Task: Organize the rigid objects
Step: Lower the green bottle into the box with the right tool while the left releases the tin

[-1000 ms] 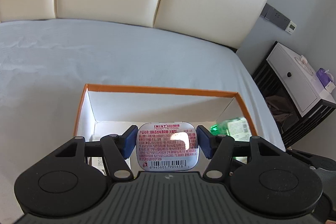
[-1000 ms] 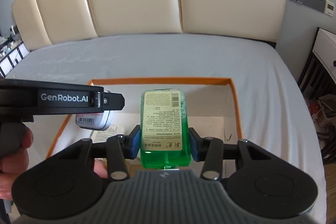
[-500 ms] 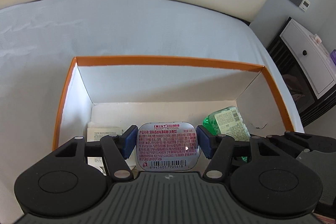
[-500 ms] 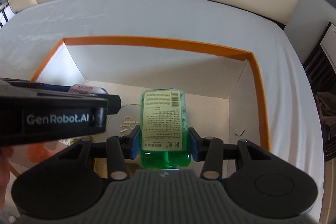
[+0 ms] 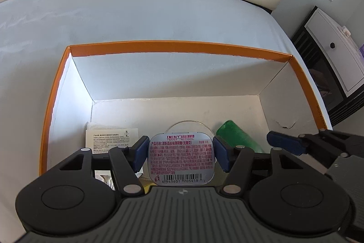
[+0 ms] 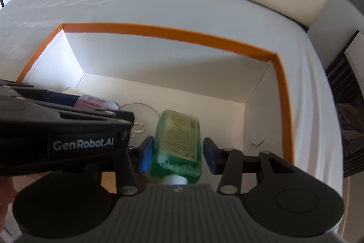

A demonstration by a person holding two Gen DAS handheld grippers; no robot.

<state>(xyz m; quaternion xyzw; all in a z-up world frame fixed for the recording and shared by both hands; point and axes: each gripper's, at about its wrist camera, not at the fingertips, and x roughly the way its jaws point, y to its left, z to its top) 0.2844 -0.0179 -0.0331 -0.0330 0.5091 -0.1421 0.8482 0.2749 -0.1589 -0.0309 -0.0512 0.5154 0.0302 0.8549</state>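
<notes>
Gripping a mint tin (image 5: 181,157), the left gripper (image 5: 181,155) hangs inside the box (image 5: 173,47).

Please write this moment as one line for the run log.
left gripper: shut on mint tin | right gripper: green bottle between jaws, grip unclear | both over orange-rimmed box

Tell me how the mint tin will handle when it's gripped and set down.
The mint tin looks rigid metal, so it should keep shape when squeezed. Its glossy rounded edges may slip. Flat and low, it should lie stable in the orange-rimmed box, not roll.
</notes>
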